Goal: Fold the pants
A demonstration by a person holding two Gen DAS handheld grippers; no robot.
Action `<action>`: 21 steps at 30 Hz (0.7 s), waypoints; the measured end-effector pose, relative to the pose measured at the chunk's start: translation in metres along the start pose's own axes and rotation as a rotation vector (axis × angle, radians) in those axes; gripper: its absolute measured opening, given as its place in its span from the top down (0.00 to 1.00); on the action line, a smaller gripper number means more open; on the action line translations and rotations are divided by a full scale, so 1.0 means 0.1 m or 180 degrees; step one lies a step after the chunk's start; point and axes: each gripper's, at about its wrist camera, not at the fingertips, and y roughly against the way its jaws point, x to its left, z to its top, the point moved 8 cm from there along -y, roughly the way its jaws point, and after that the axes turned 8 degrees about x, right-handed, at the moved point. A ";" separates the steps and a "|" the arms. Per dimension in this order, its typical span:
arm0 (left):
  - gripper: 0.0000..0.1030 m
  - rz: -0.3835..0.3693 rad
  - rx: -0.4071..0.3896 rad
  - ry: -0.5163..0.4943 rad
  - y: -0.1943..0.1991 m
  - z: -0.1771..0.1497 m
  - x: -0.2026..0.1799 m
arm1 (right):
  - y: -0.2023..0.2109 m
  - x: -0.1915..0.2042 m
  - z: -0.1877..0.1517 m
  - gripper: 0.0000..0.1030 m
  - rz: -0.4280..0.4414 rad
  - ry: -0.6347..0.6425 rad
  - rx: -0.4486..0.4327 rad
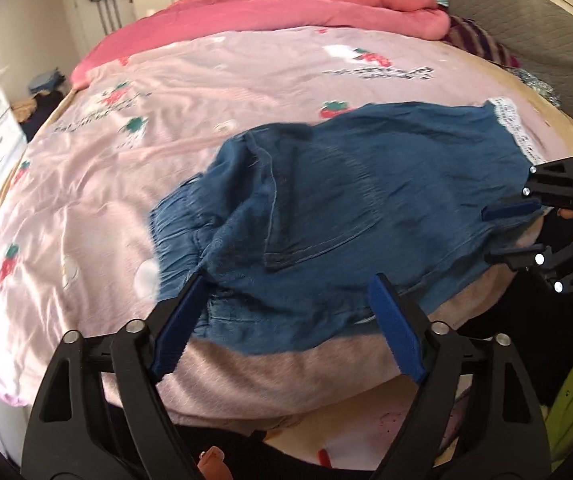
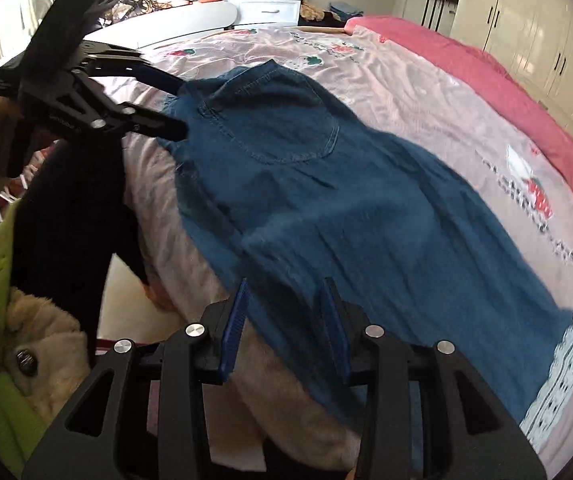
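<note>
The pants (image 1: 350,216), blue denim with a white lace cuff (image 1: 514,132), lie flat on the pink strawberry-print quilt (image 1: 134,184), close to its near edge. Their long axis runs along that edge, from the gathered waistband (image 1: 178,224) to the cuff. The left gripper (image 1: 286,300) hovers at the waistband end, jaws wide apart and released, cloth beneath them but not pinched. The right gripper (image 2: 284,308) stands part open over the leg's near hem, short of the cuff, grasping nothing. Each hand is thus nearer its own end. Judgement: a fold along the long axis calls for carrying the cuff end toward the waistband.
</note>
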 end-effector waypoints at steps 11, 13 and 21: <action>0.25 -0.0089 0.0128 0.0119 -0.20 0.02 0.28 | -0.07 0.21 -0.19 0.98 0.0176 0.0266 0.0191; 0.25 -0.0106 0.0148 0.0076 -0.20 -0.01 0.25 | -0.19 0.27 -0.26 0.98 0.0144 0.0316 0.0279; 0.25 -0.0162 0.0154 -0.0007 -0.05 -0.08 0.17 | -0.17 0.25 -0.35 0.79 0.0551 -0.0023 0.0275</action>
